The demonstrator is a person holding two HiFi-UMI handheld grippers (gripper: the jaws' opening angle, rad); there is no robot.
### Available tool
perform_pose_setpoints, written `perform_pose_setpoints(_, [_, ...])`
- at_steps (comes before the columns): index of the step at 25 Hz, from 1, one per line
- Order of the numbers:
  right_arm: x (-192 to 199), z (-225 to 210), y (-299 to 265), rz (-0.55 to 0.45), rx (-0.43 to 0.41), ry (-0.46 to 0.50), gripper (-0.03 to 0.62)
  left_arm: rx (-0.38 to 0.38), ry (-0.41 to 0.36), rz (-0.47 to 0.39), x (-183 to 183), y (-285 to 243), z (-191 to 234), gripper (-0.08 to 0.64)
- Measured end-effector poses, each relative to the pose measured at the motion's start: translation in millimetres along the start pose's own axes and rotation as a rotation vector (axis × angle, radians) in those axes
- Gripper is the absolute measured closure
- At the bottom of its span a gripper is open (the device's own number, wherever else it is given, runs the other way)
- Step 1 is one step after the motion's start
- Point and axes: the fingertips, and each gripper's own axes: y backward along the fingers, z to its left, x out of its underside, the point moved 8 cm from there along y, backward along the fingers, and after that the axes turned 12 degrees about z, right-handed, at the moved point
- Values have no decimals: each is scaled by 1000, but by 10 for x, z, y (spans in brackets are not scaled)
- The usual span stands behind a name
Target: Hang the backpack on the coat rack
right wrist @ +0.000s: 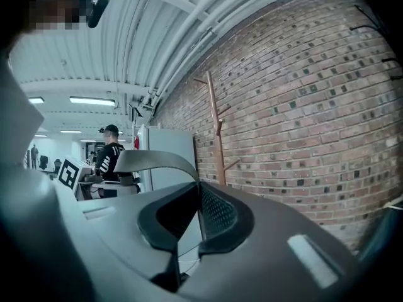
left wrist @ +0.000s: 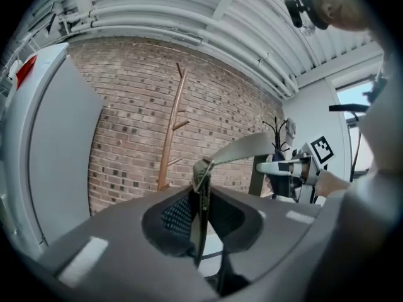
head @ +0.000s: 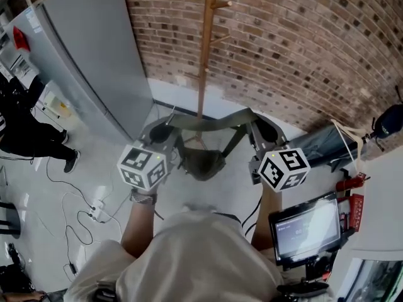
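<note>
Strap (head: 208, 121) runs level between the left gripper (head: 165, 133) and the right gripper (head: 261, 133) in the head view. The backpack (head: 201, 162) hangs under it, off the floor and just in front of the person. The rack (head: 206, 49) stands ahead against the brick wall (head: 302, 49), near but not yet reached, and its pegs (head: 221, 4) jut out high on the pole. The step in hand looks like bringing the strap to a peg. Both grippers should probably rise together so that the span clears a peg's tip, with the gap between them left wide enough to pass over it.

In the left gripper view, the jaws are pinched on the strap at what looks like a buckle. From there the strap climbs and crosses to the right gripper. The rack shows left of the jaws and its pegs slant upward, so the strap likely has to go over the tip and then sink toward the pole.

In the right gripper view, the jaws are closed on the strap's other end, which arches off to the left. The rack shows just right of the jaw line. Neither grip should let go until the strap sits in the crook of a peg, because the bag's weight may otherwise drag it off.
</note>
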Motion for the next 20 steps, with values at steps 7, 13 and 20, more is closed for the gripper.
perform_pose_setpoints(7, [65,110,-50,-1,12,-56,583,53,13,21,79,31,111,526])
perform_pose_setpoints(13, [102,155,-88,-8,-7,-96,583,68,27,24,138,74,178,526])
perform_pose_setpoints(20, [61,83,-307,-9,-48,-98,583,35,39,38,128,-14,334,526])
